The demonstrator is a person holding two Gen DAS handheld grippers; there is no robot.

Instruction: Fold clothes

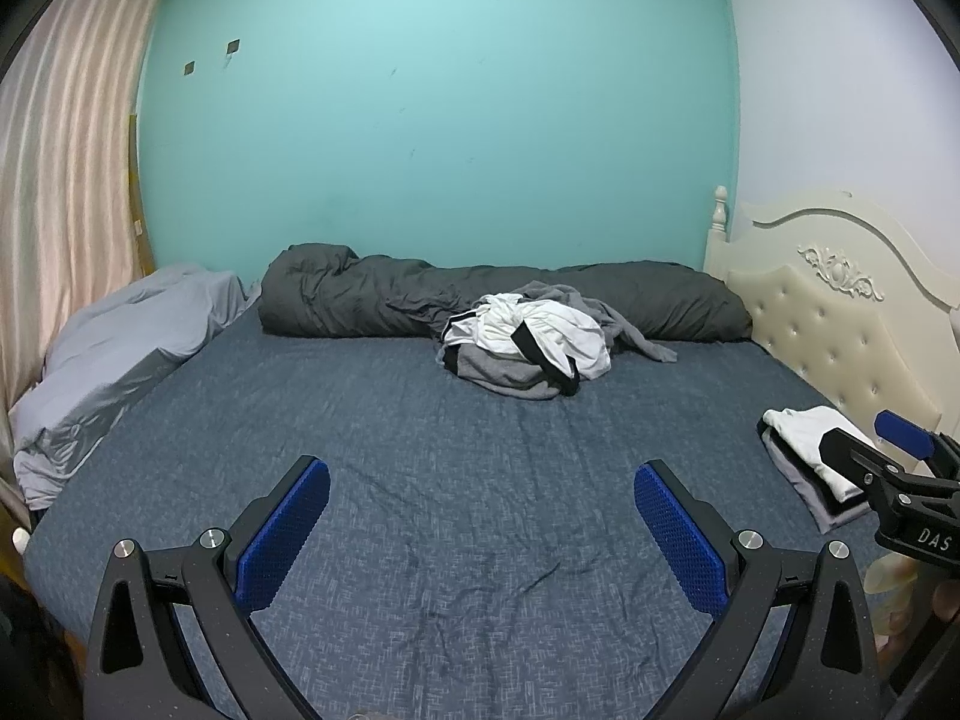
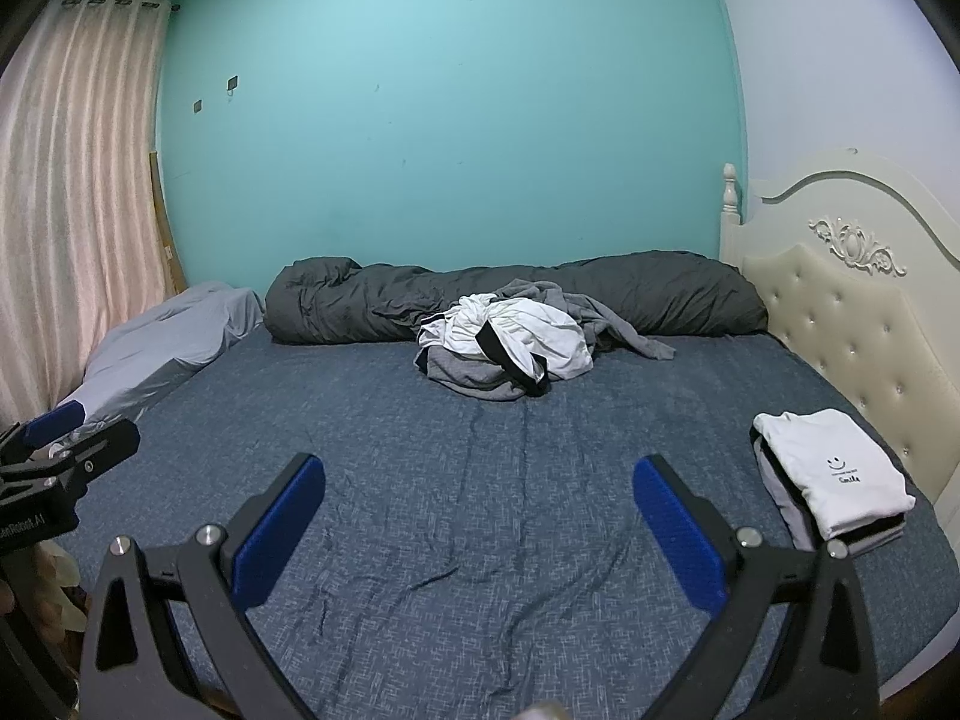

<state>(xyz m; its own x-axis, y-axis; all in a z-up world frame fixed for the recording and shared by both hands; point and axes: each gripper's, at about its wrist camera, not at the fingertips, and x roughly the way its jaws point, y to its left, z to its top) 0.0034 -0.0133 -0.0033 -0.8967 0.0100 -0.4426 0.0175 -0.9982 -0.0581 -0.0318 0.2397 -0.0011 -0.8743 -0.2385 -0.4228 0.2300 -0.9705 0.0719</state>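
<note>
Left gripper [image 1: 480, 486] and right gripper [image 2: 480, 483] held spread apart, nothing clamped, above the blue bedsheet [image 2: 480, 450], unfolded clothes pile [image 2: 504, 348] heaped against the rolled duvet [image 2: 660, 294], folded stack [image 2: 834, 474] laid further from the duvet, near the headboard [image 2: 852, 324].

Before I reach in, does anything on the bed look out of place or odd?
Nothing damaged or spilled. The crumpled heap of white, grey and black clothes lies unfolded against the rolled dark grey duvet, as expected. The folded stack topped by a white smiley T-shirt sits tidy near the cream tufted headboard.
</note>
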